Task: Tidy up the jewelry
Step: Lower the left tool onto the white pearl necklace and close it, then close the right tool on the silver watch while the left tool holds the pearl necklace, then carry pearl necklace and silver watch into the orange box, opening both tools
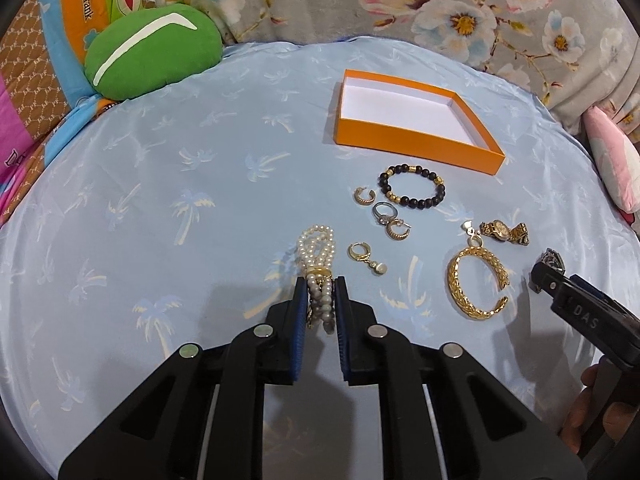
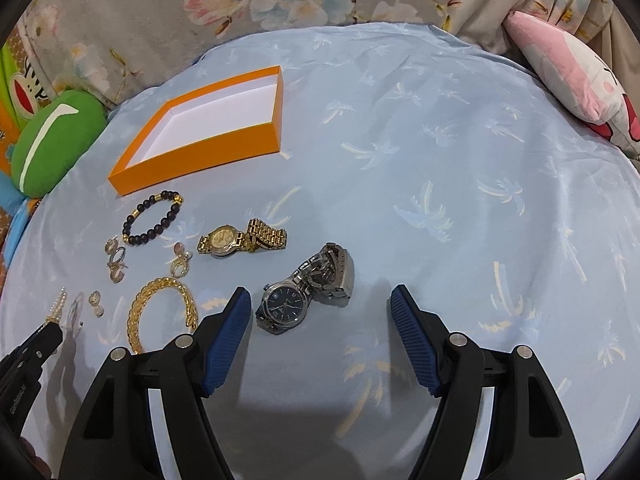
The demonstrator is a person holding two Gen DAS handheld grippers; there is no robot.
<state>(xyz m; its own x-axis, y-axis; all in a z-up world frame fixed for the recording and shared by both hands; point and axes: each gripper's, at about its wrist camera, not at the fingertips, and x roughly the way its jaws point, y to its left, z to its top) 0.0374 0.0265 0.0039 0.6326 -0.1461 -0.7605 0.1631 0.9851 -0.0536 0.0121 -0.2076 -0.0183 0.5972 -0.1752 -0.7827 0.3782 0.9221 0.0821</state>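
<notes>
We find the left gripper [image 1: 320,300] with its blue pads pressed against both sides of a pearl bracelet [image 1: 317,256], the jaws clamped on its near end while the far loop lies on the blue cloth [image 1: 160,200]. The right gripper [image 2: 320,312] stands with jaws wide apart, holding nothing. Its left pad [image 2: 228,340] sits just beside a silver watch [image 2: 304,296] with a dark dial, which lies between the two pads on the cloth; we cannot tell whether pad and watch touch.

We record an orange box [image 1: 416,120], open, white inside and holding nothing, toward the far edge of the cloth. Just on the near side of it lies a black bead bracelet [image 1: 412,188]. Beside that bracelet, toward the near edge, we note two gold hoop earrings [image 1: 364,197] and a silver ring [image 1: 385,212]; the ring touches one hoop. A gold drop earring [image 1: 362,256] lies close beside the pearl bracelet, apart from it. A broad gold bangle [image 1: 476,280], open on one side, lies right of the earring, with a small pendant [image 1: 469,229] at its far side. A gold watch [image 2: 242,238] rests between the box and the silver watch.

A green cushion [image 1: 152,50] sits at the far left edge of the cloth, and a pink cushion [image 2: 568,76] at the far right edge. Flowered fabric [image 1: 440,4] runs behind the far edge.
</notes>
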